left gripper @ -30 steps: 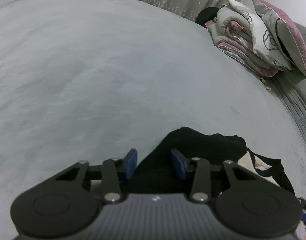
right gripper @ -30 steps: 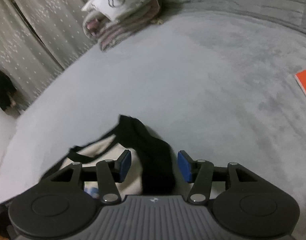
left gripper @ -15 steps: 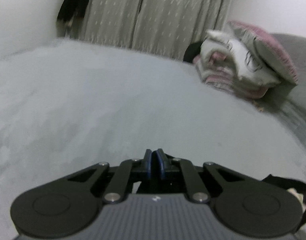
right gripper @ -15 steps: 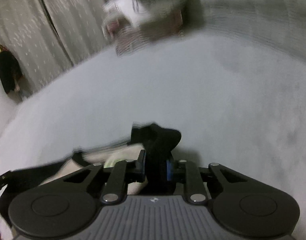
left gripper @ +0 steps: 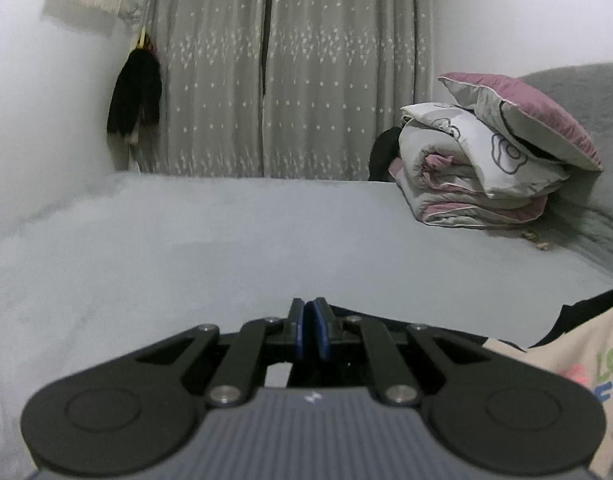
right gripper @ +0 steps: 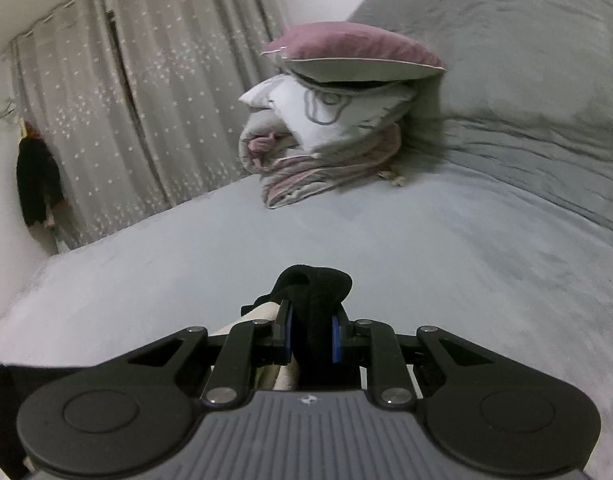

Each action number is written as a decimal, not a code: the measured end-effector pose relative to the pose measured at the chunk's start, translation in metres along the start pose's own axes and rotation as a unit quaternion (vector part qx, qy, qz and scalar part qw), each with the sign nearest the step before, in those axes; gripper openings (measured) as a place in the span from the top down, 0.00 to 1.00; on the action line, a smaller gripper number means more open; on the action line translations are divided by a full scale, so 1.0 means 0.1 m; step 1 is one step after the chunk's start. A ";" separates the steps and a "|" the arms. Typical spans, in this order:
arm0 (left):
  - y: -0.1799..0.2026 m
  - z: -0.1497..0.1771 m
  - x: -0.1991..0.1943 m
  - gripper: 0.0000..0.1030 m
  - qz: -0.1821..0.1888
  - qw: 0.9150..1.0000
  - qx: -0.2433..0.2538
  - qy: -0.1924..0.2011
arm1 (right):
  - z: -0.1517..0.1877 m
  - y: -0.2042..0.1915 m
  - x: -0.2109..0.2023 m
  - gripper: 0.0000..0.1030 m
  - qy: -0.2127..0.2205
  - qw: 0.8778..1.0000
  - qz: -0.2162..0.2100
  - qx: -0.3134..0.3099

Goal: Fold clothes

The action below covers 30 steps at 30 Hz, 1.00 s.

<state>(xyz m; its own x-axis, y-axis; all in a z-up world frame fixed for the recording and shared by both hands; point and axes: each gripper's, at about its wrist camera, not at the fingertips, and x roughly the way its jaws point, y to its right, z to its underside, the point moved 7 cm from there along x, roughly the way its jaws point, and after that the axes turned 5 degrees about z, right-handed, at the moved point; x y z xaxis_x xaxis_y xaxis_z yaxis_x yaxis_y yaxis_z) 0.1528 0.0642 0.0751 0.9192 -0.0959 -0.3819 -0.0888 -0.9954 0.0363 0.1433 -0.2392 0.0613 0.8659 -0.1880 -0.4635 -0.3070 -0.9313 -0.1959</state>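
Left wrist view: left gripper (left gripper: 310, 326), fingers pressed together on the garment (left gripper: 562, 356) hem, above a broad bare bed (left gripper: 226, 240); folded quilt (left gripper: 478, 176) far right. Right wrist view: right gripper (right gripper: 311, 334) fingers clamp black garment (right gripper: 318, 292) cloth; open bed (right gripper: 466, 264) ahead.

Bed (left gripper: 266, 240): stretching ahead of both grippers, reaching back to the curtains.
Curtains (left gripper: 290, 72): hanging behind the bed's far edge.
Hanging garment (left gripper: 135, 92): hanging on the wall, left of the curtains.
Folded quilt (left gripper: 466, 176): lying on the bed at far right, before the headboard.
Pillow (left gripper: 526, 116): lying on top of the folded quilt.
Headboard (right gripper: 526, 40): standing right of the quilt.
Shirt (left gripper: 566, 356): hanging below and right of the left gripper (left gripper: 309, 330).
Right gripper (right gripper: 310, 334): sitting over the near bed, a fold of the shirt between its fingers.
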 end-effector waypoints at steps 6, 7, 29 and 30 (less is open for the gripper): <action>-0.19 -0.10 0.45 0.93 -0.038 0.999 0.007 -0.001 | -0.11 -0.30 0.29 0.81 0.013 0.999 -0.009 -0.032; -0.23 -0.08 0.53 0.93 -0.042 0.999 0.003 -0.005 | -0.09 -0.34 0.36 0.81 0.011 0.999 -0.011 -0.036; -0.67 0.49 1.01 0.50 -0.017 0.992 -0.084 -0.092 | 0.43 -0.51 0.80 0.50 -0.033 0.998 -0.022 -0.044; -0.67 0.49 0.94 0.48 -0.012 0.992 -0.087 -0.095 | 0.43 -0.50 0.74 0.50 -0.035 0.998 -0.026 -0.038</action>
<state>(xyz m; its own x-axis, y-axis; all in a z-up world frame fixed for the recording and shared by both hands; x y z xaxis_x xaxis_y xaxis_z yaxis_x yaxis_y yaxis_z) 0.2261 0.1225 -0.0083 0.8301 -0.0870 -0.5508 0.0149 -0.9839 0.1780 0.2052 -0.1933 -0.0006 0.8492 -0.1184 -0.5146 -0.2287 -0.9609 -0.1563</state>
